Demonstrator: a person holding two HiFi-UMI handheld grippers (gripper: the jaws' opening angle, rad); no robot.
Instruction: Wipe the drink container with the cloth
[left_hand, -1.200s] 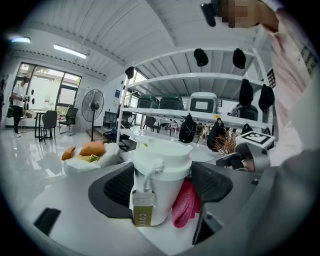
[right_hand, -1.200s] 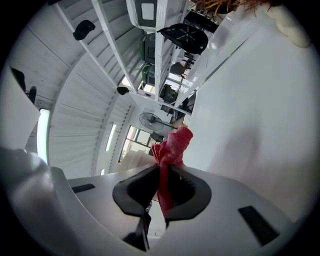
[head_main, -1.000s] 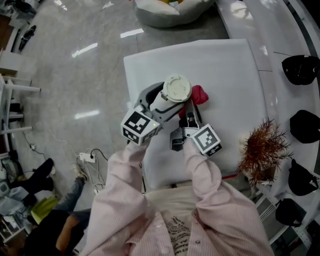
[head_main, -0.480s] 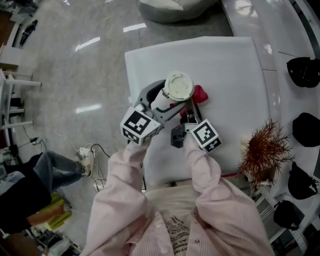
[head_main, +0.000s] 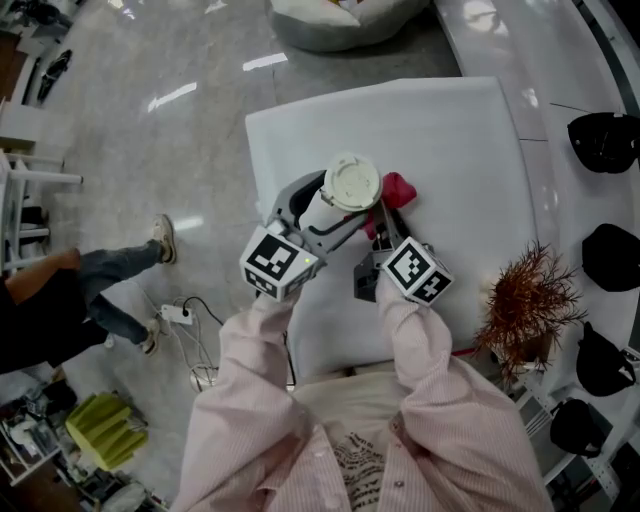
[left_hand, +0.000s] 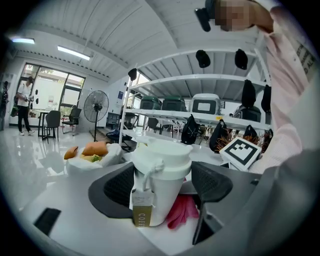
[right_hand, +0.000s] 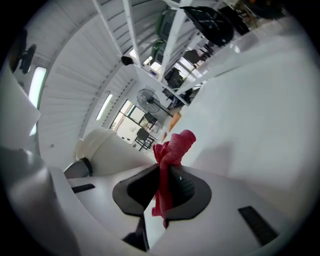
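left gripper (left_hand: 165, 184): jaws clamped on drink container (head_main: 351, 182), upright between them
right gripper (right_hand: 161, 192): jaws pinching red cloth (right_hand: 172, 147), just beside drink container

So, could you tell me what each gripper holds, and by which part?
The left gripper clamps the white cup by the sides of its body; the right gripper pinches the red cloth mid-length, an end bunched beyond the jaws.

White lidded drink cup (head_main: 345, 195) with a paper tag, upright on the counter (head_main: 450, 130), clamped in the left gripper (left_hand: 162, 181); crumpled red cloth (right_hand: 172, 150) beside it, pinched in the right gripper (right_hand: 162, 180).
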